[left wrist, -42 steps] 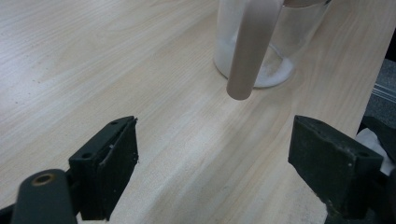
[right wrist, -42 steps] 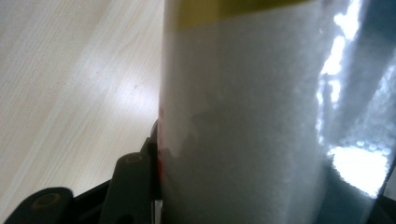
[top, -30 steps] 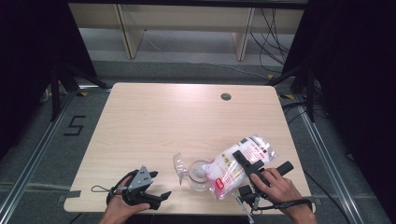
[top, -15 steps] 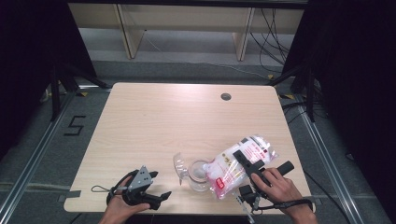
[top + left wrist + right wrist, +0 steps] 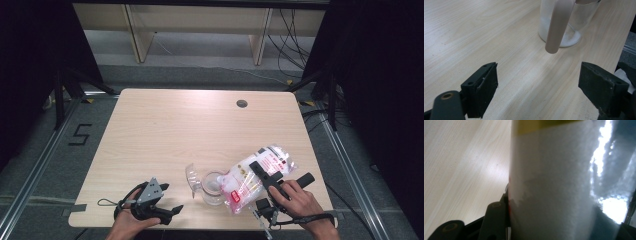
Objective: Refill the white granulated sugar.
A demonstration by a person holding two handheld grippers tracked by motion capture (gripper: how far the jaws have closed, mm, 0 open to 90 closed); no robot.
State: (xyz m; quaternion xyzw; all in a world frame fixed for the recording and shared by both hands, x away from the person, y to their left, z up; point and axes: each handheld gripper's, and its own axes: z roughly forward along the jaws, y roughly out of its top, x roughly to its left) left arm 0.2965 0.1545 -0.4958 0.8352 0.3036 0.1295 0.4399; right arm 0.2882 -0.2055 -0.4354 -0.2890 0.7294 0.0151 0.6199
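Observation:
A clear plastic bag (image 5: 272, 156) with red print and white grains lies tilted, its lower end over a clear glass jug (image 5: 212, 189) near the table's front edge. My right gripper (image 5: 257, 175) is shut on the bag, one black jaw lying along its top. In the right gripper view the bag (image 5: 564, 185) bulges between the jaws of the right gripper (image 5: 561, 227). My left gripper (image 5: 170, 197) rests at the front left, open and holding nothing, pointing toward the jug. Beyond the left gripper (image 5: 539, 77) stands the jug (image 5: 574, 27) with a little white powder in its bottom and its handle (image 5: 556, 27) facing me.
The wooden table (image 5: 175, 130) has a round cable hole (image 5: 242, 103) at its far right. Wooden shelving (image 5: 200, 30) and cables lie on the floor behind. Metal rails run along both sides; a taped mark (image 5: 80, 135) is on the floor at left.

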